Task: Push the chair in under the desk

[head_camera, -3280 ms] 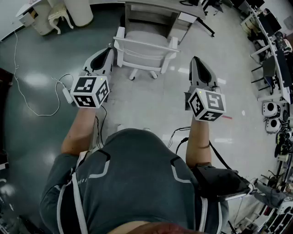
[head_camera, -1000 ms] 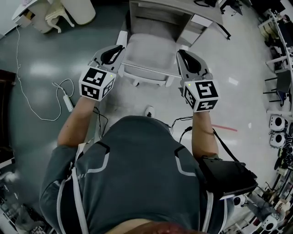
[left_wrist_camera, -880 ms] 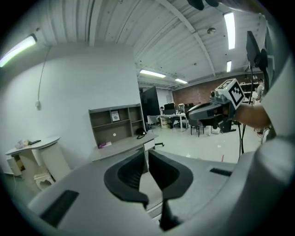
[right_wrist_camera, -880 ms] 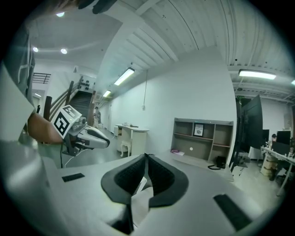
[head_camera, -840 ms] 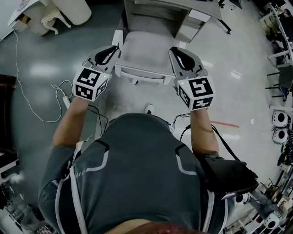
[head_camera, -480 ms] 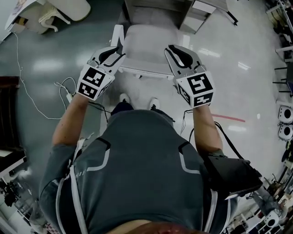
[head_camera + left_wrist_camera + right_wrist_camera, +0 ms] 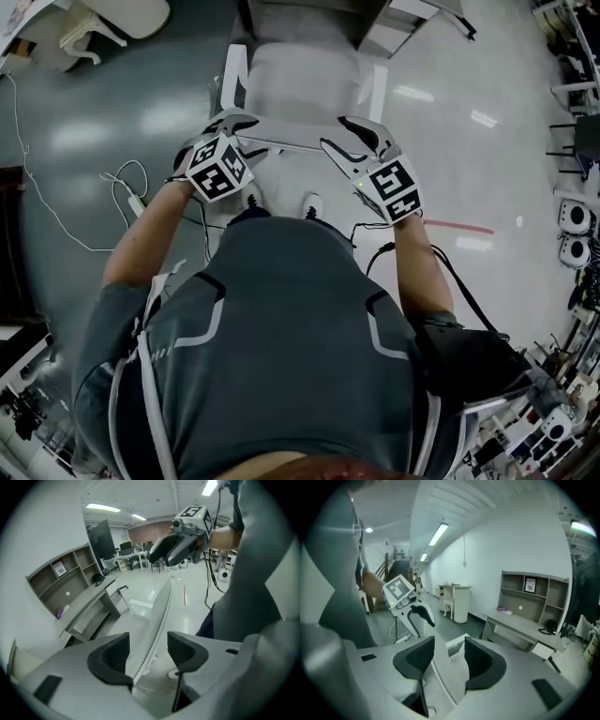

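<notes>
Chair (image 7: 300,75) at the worktop (image 7: 520,623) edge, seat mostly still out — push looks unfinished. My left tongs (image 7: 147,652) and right tongs (image 7: 449,656) just opened wide, each straddling the backrest (image 7: 291,142), not clamping.

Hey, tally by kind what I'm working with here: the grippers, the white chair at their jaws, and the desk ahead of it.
grippers: 2 (left gripper, right gripper)
chair: 1
desk: 1
total: 4

Ceiling strip lights (image 7: 436,535), floor (image 7: 84,137) glare, fisheye vignetting
</notes>
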